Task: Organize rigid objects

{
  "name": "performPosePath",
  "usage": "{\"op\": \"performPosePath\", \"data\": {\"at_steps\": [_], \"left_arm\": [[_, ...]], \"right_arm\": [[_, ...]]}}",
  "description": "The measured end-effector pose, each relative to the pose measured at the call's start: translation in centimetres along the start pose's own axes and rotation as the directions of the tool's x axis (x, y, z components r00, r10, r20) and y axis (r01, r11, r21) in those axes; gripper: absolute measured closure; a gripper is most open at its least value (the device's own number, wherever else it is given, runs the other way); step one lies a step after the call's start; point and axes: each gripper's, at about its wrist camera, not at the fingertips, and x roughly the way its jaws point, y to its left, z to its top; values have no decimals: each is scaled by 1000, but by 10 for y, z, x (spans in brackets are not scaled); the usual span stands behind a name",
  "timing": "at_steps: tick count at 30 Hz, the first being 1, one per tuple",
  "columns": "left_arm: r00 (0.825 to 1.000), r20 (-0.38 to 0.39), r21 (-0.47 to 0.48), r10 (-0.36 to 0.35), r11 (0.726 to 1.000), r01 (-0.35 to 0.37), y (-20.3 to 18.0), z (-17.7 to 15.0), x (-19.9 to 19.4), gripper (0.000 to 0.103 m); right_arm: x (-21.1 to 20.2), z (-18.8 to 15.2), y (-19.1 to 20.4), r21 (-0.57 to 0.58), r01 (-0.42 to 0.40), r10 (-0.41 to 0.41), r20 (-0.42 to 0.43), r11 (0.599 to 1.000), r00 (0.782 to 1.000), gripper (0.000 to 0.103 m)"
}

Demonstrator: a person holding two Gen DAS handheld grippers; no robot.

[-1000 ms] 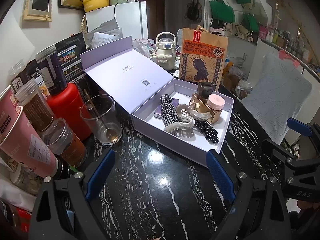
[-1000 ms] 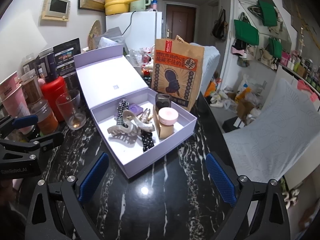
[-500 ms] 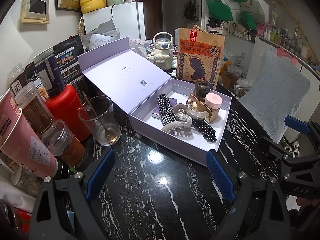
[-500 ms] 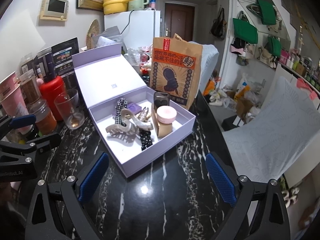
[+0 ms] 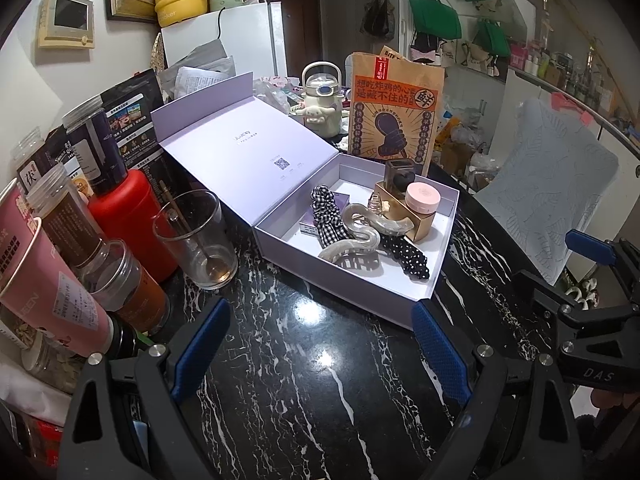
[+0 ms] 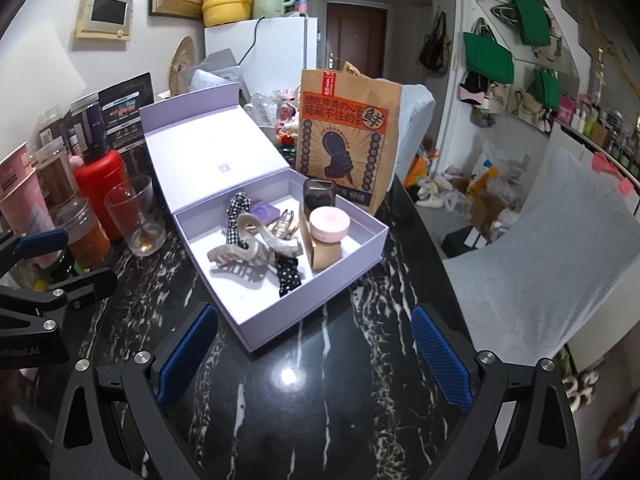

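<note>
An open lilac box sits on the black marble table, its lid leaning back. Inside lie a large translucent claw clip, a checked scrunchie, a black dotted scrunchie, and a gold carton with a pink jar on top. A dark bottle stands behind the carton. My left gripper is open just short of the box's front wall, holding nothing. To its right my right gripper is open too, at the box's near corner.
A glass with a spoon, a red bottle, several jars and a pink tube crowd the table's left side. A printed paper bag and a cream kettle stand behind the box. The table edge runs along the right.
</note>
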Motion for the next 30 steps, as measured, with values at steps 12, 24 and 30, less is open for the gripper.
{"op": "performPosePath", "data": {"at_steps": [12,24,30], "left_arm": [[1000,-8,2,2,1000,-2,-2,-1,0,10],[1000,-11,7,3,1000,-3,-2,-1,2,10],[1000,-22,10,4,1000,-4,-3,-1,9,10]], "right_arm": [[0,-1,-1,1,1,-1,-5,1000,1000,4],[3,-2,-2,9,2,-2,-12,1000,1000,4],[5,-3,-4,16,6,-6,-19,1000,1000,4]]}}
